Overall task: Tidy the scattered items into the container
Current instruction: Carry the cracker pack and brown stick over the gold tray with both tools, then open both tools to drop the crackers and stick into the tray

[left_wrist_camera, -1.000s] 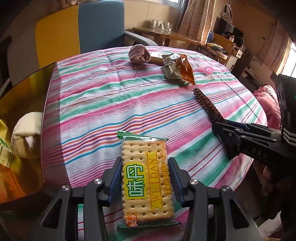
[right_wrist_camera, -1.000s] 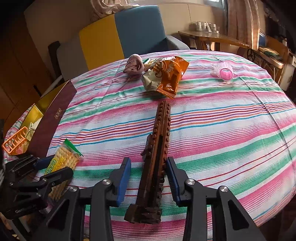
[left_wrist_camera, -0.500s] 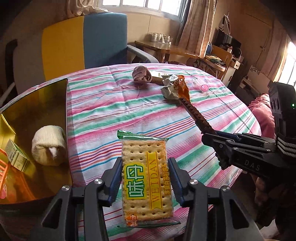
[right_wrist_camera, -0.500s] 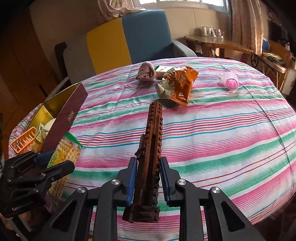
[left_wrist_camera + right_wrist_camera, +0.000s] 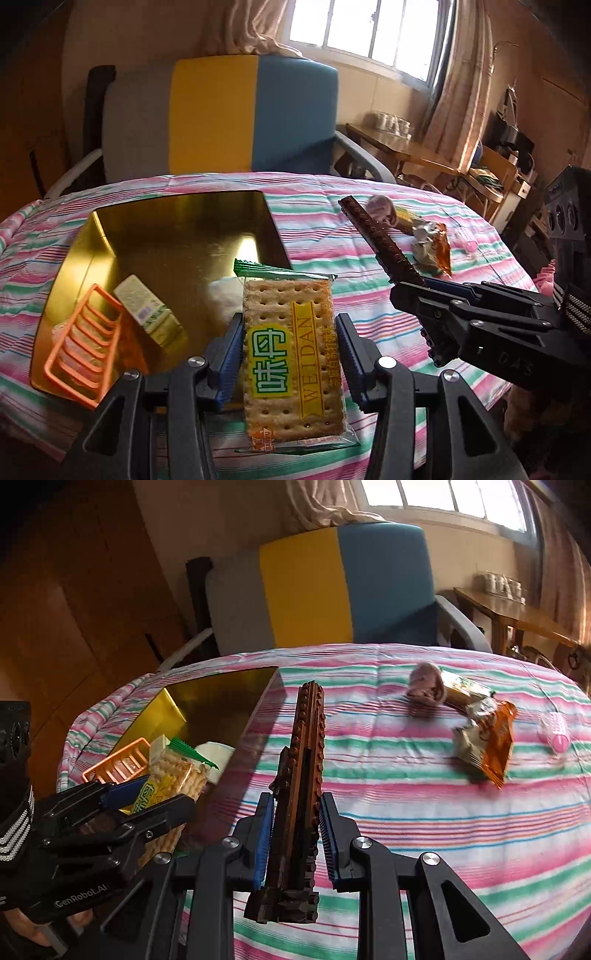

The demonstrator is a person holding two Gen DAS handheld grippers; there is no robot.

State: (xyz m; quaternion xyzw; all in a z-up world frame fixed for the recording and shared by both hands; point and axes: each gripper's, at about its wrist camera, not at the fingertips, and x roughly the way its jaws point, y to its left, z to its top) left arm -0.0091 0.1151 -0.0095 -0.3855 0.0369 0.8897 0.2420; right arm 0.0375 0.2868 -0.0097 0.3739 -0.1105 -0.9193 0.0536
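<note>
My left gripper (image 5: 289, 321) is shut on a cracker packet (image 5: 291, 354) with a yellow and green label and holds it over the near corner of the open gold box (image 5: 177, 236). My right gripper (image 5: 296, 797) is shut on a long brown brick bar (image 5: 303, 746), which points away above the striped tablecloth, just right of the box's wall (image 5: 255, 720). In the right wrist view the left gripper (image 5: 155, 797) and the cracker packet (image 5: 173, 775) hang over the box. In the left wrist view the right gripper (image 5: 410, 295) carries the bar (image 5: 380, 243).
An orange rack (image 5: 81, 347), a small pale green carton (image 5: 147, 314) and a white bundle (image 5: 225, 295) lie in the box. On the cloth to the right lie an orange snack bag (image 5: 487, 738), a mauve cloth ball (image 5: 424, 686) and a pink item (image 5: 554, 731). An armchair (image 5: 332, 590) stands behind the table.
The right gripper closed on the brick bar and lifted it off the cloth. Both grippers rose and swung left, so the box now lies under the cracker packet.
</note>
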